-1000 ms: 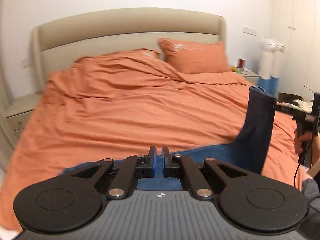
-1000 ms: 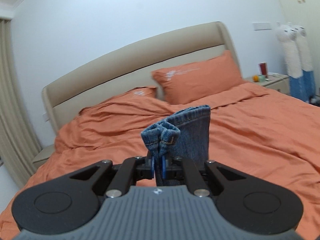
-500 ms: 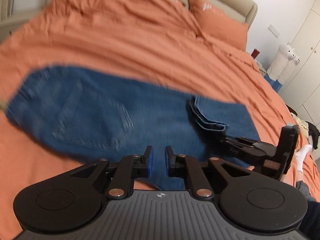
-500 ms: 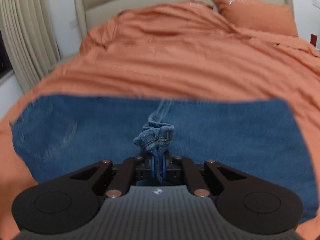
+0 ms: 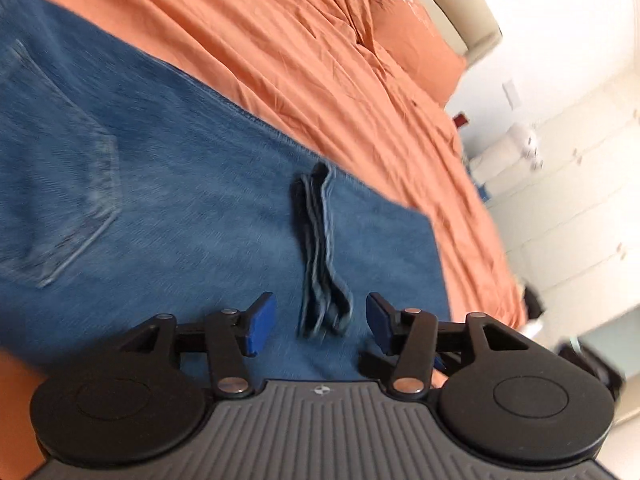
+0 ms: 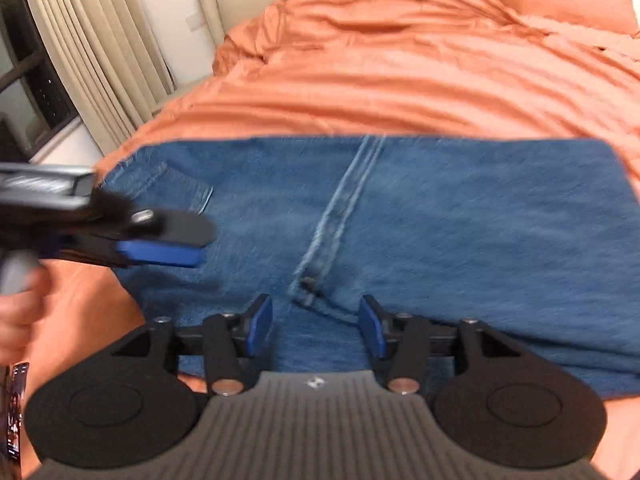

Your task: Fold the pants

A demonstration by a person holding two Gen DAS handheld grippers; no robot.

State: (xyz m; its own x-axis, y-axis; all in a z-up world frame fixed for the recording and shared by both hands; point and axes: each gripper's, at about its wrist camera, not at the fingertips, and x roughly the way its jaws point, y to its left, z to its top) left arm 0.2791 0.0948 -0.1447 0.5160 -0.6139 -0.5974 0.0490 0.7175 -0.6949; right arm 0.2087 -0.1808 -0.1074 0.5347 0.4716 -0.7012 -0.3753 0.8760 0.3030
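In the left wrist view, the jeans [image 5: 168, 184] lie flat on the bed [image 5: 320, 60], folded over so that the leg ends rest on the upper part. A back pocket [image 5: 60, 184] shows at the left of this view. The hems [image 5: 320, 248] make a stacked edge running across the cloth, near the middle. The left claw [image 5: 316, 320] hangs low over the jeans with its jaws opening; the near end of the hems lies between the blue pads [image 5: 260, 320], but the pads do not press on it, so the claw is released. At the right, an orange pillow [image 5: 412, 36] leans by the headboard [image 5: 460, 4], and white cupboards [image 5: 580, 184] stand behind the bed.

In the right wrist view, a curtain [image 6: 92, 52] hangs at the far left. Below it the left claw [image 6: 160, 244] comes in from the left edge, held by a hand [image 6: 16, 320], its tip over the left end of the jeans [image 6: 460, 220]. The jeans lie across the orange bed [image 6: 380, 64] as a wide rectangle. The hems [image 6: 340, 208] run from the far edge down toward the camera. The right claw [image 6: 316, 328] is just above the near end of the hems, jaws opening; the cloth sits between the pads [image 6: 260, 328] and is not gripped, so this claw is released too.
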